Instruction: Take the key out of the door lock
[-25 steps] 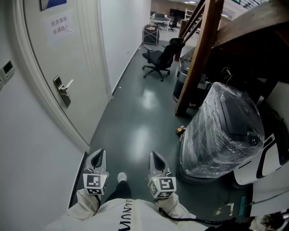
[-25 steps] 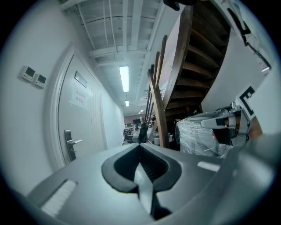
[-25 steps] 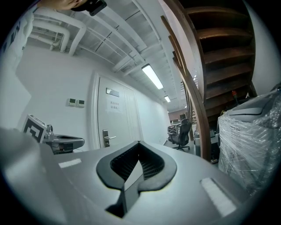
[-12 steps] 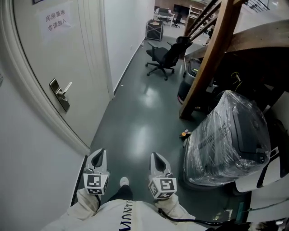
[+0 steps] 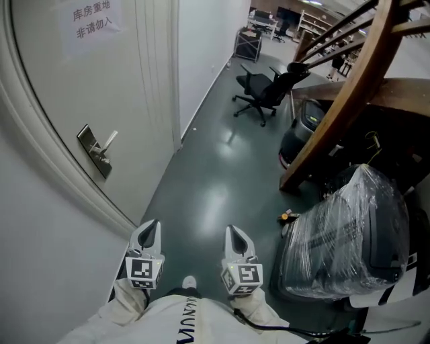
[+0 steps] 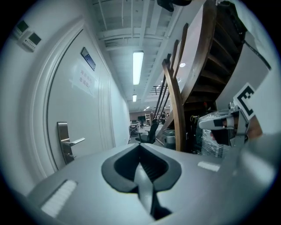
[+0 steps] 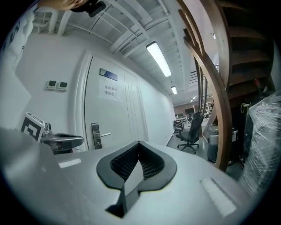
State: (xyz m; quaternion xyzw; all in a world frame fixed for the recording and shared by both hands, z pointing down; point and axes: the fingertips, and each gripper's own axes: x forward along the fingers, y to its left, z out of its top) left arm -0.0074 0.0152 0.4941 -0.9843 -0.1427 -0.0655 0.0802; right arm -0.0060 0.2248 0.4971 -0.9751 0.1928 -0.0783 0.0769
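The white door [image 5: 80,80] stands at the left of the head view, with a metal lock plate and lever handle [image 5: 95,152]. The key is too small to make out in any view. My left gripper [image 5: 149,227] and right gripper [image 5: 233,232] are held side by side low in the frame, both shut and empty, well short of the lock. The left gripper view looks past the closed jaws [image 6: 139,146] at the lock plate [image 6: 66,145] on the left. In the right gripper view the lock plate [image 7: 95,134] lies beyond the left gripper [image 7: 66,139].
A dark green corridor floor [image 5: 215,175] runs ahead. A plastic-wrapped machine [image 5: 349,228] and a slanted wooden stair beam [image 5: 342,94] stand on the right. A black office chair [image 5: 265,91] is farther on. A paper notice [image 5: 94,20] hangs on the door.
I have walked forward along the corridor: the wrapped machine has slid down and right, and the chair is closer. Both grippers stay shut in the same spot of the view.
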